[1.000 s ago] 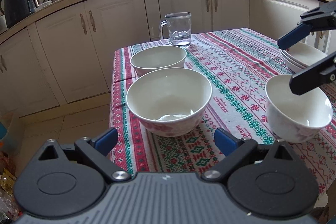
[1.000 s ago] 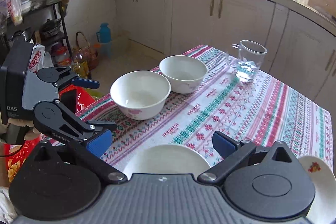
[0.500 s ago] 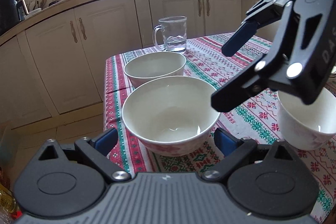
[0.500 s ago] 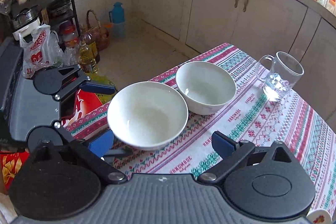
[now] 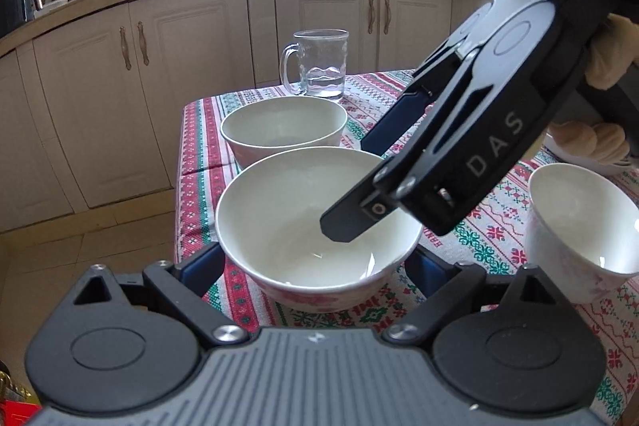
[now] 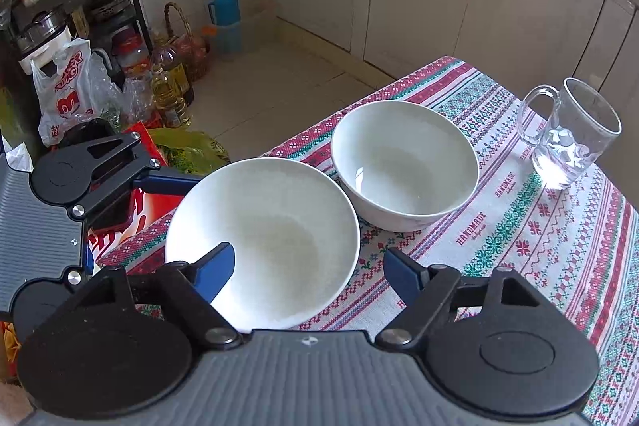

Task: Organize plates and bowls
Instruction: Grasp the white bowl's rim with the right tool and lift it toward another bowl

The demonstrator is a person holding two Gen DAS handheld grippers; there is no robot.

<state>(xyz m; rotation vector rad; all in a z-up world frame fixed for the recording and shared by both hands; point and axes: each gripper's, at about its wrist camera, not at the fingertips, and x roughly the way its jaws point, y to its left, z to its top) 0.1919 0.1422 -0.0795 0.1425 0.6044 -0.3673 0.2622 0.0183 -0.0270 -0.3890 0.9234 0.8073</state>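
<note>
Hiding behind near bowl (image 5: 303, 226), left gripper (image 5: 315, 266) pads, plates (image 5: 579, 156) cut off

Black two-finger right gripper (image 5: 371, 182) with blue pads, white "DAS" lettering, silver screws, ribbed grey body, matching left gripper (image 6: 167, 202), cream glove upper right

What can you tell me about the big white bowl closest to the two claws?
The near bowl is glossy white, ceramic by its look, with a faint pink pattern low on its outer wall. It stands upright and empty on the patterned tablecloth near the table's edge, close beside a second white bowl. The left gripper straddles it. The right gripper is closing across its rim, one finger inside. Contact is unclear.
</note>
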